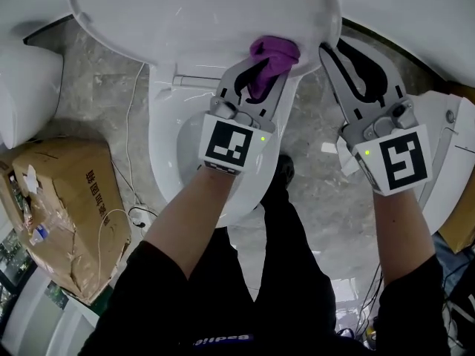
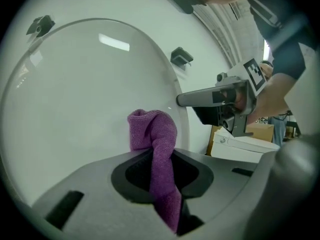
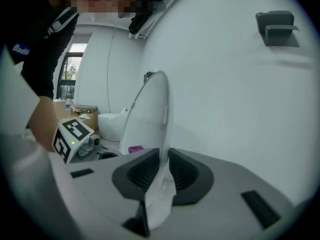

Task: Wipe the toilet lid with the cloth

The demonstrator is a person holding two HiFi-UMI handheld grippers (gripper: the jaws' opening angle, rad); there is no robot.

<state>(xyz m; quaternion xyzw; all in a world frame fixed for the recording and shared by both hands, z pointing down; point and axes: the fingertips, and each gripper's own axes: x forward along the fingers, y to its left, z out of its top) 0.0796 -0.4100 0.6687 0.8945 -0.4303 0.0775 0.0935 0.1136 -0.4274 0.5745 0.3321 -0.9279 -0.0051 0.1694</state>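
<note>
Though unclear overhead, right tool pinches lid edge; left tool grips cloth.

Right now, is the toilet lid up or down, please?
Up: the toilet lid stands on edge, clamped in the right gripper; the left gripper holds the cloth against it.

The toilet lid stands raised behind the toilet bowl. The cloth lies against the lid's face, close to its right edge, pinched between the jaws of the left gripper. Just right of it, near but apart, the right gripper sits at the lid's right edge, with that edge clamped between its jaws. On the floor left of the bowl lies a cardboard box, and a cable runs between box and bowl. A second toilet stands behind the box.
</note>
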